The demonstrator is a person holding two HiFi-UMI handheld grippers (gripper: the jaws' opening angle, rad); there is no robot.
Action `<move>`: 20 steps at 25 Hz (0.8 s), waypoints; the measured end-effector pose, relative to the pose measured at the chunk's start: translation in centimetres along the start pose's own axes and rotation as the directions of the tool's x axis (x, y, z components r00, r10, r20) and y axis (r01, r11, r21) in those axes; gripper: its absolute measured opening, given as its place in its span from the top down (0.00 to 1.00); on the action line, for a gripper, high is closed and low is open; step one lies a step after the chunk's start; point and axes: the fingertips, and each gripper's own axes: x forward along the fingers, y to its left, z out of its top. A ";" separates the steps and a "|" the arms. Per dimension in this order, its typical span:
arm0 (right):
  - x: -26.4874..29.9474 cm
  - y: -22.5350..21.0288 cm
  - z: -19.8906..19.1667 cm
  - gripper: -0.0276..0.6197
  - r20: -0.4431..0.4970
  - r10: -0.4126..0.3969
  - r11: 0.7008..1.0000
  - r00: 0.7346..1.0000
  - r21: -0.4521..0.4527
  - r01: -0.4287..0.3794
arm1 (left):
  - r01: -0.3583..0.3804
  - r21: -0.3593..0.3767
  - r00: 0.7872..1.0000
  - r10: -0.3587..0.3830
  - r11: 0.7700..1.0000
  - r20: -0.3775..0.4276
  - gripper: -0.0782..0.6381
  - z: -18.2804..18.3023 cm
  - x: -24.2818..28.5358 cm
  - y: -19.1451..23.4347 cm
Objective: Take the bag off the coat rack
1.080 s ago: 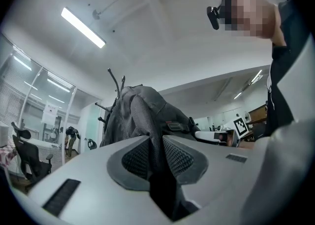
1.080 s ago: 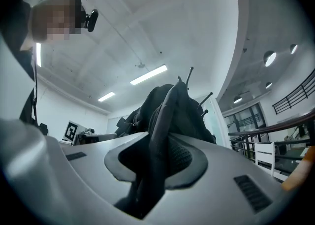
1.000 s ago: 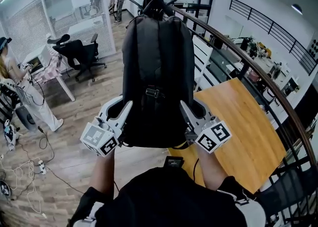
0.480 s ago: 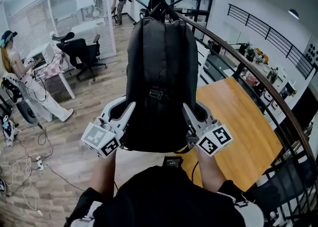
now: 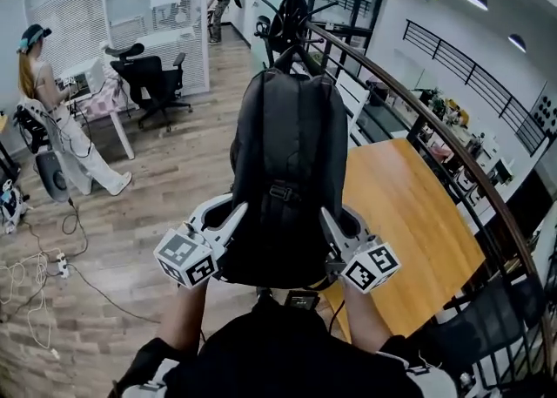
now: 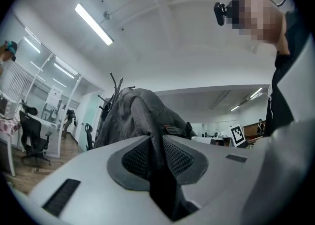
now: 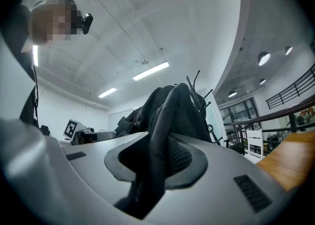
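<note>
A black backpack (image 5: 287, 178) hangs upright in front of me, held between both grippers at its lower sides. My left gripper (image 5: 230, 215) is shut on the bag's left edge, with mesh strap fabric (image 6: 142, 115) pinched between its jaws (image 6: 156, 155). The right gripper (image 5: 334, 219) is shut on the bag's right edge, black strap (image 7: 172, 106) clamped in its jaws (image 7: 157, 157). Beyond the bag's top rises the black coat rack (image 5: 294, 4), whose hooks (image 6: 114, 88) also show in both gripper views (image 7: 197, 83). I cannot tell whether the bag's top loop touches a hook.
A wooden table (image 5: 418, 222) lies to the right, along a curved black railing (image 5: 435, 126). Left of the bag are a black office chair (image 5: 148, 83), a desk and a standing person (image 5: 52, 118). Cables (image 5: 43, 274) trail on the wood floor.
The bag and both grippers have come back toward me and a little lower together. The rack's hooks now stand farther above and beyond the bag's top.
</note>
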 end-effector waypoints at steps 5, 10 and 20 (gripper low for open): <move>-1.8 2.6 -2.7 0.78 -0.064 0.003 1.000 0.998 0.029 -0.001 | -0.026 -0.041 0.999 0.025 0.999 -0.036 0.77 -2.2 -3.8 -1.6; -3.9 4.7 -4.8 0.78 -0.100 0.015 0.999 0.995 0.045 -0.011 | -0.052 -0.045 0.997 0.050 0.998 -0.058 0.77 -3.8 -6.7 -3.5; -8.3 7.9 -7.5 0.78 -0.152 0.048 0.994 0.987 0.101 -0.033 | -0.080 -0.062 0.989 0.071 0.995 -0.129 0.77 -6.5 -11.0 -7.9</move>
